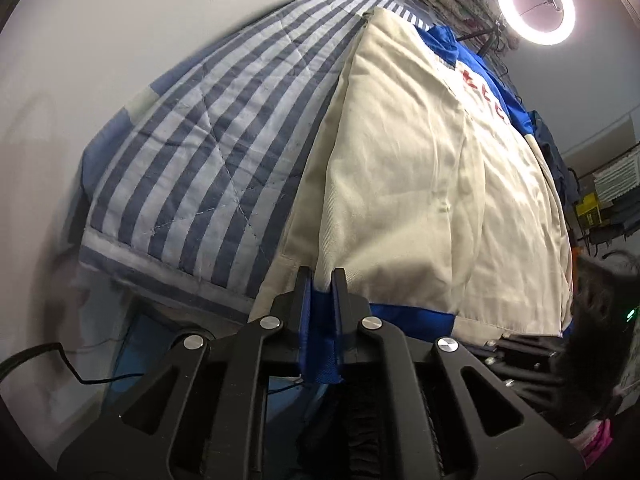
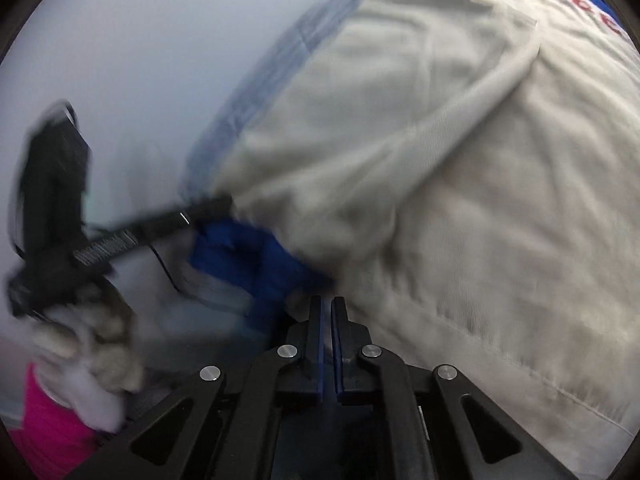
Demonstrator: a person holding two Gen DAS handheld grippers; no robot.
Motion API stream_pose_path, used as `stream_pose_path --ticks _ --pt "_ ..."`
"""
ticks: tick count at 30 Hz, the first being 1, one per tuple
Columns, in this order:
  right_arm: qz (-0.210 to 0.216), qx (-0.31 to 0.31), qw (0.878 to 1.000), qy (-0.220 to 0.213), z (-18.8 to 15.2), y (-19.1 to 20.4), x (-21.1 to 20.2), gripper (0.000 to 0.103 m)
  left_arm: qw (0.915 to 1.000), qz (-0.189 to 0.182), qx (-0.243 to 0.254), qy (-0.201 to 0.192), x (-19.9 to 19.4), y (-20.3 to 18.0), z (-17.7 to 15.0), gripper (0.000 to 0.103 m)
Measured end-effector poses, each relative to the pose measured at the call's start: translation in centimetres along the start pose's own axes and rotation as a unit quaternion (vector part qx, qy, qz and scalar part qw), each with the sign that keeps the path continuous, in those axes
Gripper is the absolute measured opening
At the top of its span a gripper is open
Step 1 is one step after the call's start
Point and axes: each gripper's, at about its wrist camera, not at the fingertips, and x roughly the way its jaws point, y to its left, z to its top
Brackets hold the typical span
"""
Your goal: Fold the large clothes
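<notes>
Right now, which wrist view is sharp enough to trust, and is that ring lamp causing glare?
Left wrist view: sharp; glowing ring lamp blows out only its own corner, cream cotton garment evenly lit. Right wrist view: motion-smeared throughout, blue hem and the other black gripper streaked; fisheye bends both.

Blue-and-white striped quilt [image 1: 192,140] spread flat, diagonal stitch lines. Lit ring light [image 1: 536,4] far right. Black cable [image 1: 60,360] trailing below the quilt's near edge.
</notes>
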Motion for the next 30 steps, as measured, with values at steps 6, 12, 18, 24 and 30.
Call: stream_pose_path --ticks 6,12,18,24,30 --pt "-0.008 -0.033 0.997 -0.065 -1.6 0.0 -5.2 0.013 0.9986 -0.004 -0.026 -0.047 -1.9 1.0 0.9 0.053" --pt "-0.021 -0.077 0.989 -0.127 0.3 1.8 -6.2 0.027 0.9977 -0.012 -0.066 -0.008 1.2 2.5 1.2 0.053" --pt "-0.053 -0.074 0.993 -0.069 1.2 1.3 0.2 0.028 0.9980 -0.006 -0.063 -0.005 2.2 2.8 0.7 0.053" --pt "-0.036 -0.056 0.996 -0.061 1.4 0.2 0.2 0.033 0.9992 -0.004 -0.037 -0.016 1.6 1.1 0.6 0.018" --pt "-0.009 -0.025 0.994 -0.104 3.3 -1.0 -3.6 0.051 0.9980 -0.017 -0.001 -0.061 -1.7 -2.2 0.7 0.015"
